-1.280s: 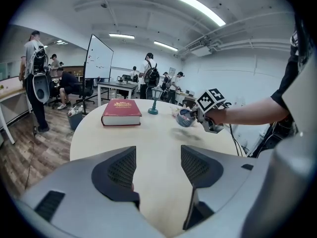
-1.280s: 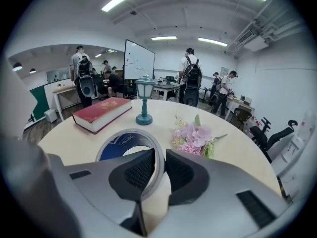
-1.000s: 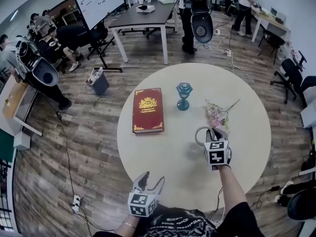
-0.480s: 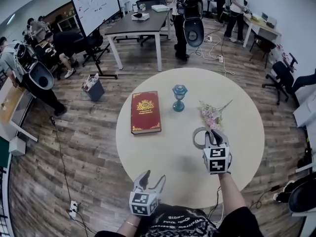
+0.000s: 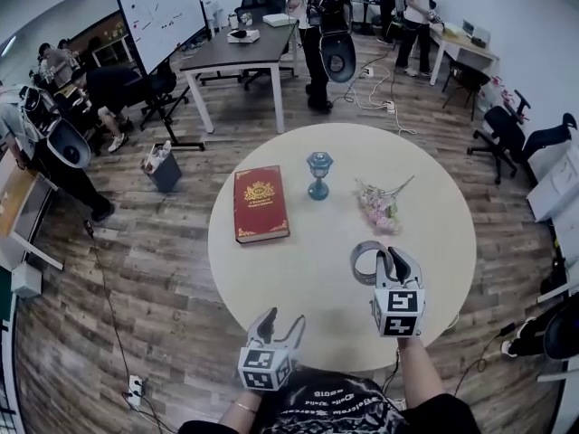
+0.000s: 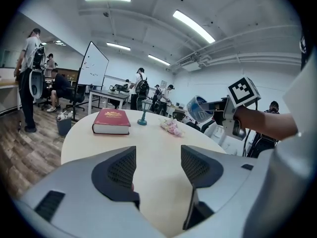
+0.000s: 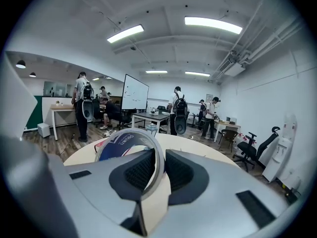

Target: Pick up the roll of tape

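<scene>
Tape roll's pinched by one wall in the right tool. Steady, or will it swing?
The roll of tape looks a thin ring, so probably light. The right tool clamps only one wall, so it may pivot. Set on edge, it would likely roll.

Up off the table (image 5: 298, 278) with the tape (image 5: 355, 265), pinched in the right gripper (image 5: 389, 265). Pulled back from the flowers (image 5: 378, 208): right beside them a second ago, now clearly apart. Raised and drawn nearer the body, lifting all the way through.
</scene>
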The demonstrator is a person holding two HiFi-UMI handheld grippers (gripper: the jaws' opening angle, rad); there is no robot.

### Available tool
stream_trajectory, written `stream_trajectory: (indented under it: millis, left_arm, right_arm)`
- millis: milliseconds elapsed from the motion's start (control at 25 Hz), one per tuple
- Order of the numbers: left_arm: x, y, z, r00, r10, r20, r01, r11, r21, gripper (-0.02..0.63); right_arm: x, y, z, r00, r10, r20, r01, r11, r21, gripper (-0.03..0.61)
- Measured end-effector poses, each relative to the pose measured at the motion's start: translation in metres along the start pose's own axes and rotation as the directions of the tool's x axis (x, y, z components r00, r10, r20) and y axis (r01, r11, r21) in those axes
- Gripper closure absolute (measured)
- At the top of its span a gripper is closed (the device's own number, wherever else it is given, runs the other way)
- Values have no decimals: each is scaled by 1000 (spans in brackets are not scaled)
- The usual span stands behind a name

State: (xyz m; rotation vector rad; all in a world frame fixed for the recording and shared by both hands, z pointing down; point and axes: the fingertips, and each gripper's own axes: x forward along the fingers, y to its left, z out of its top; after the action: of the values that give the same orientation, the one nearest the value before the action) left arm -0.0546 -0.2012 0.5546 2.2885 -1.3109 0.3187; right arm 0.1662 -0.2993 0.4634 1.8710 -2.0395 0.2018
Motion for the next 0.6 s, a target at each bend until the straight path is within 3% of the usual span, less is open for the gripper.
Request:
stream_trajectory:
  millis: [600]
  left_arm:
    - [-2,-16,-7,998,-55,17,55,998,6,308]
  right_arm:
    - [-79,20,-58,1000,-25,6,25,991,128,505]
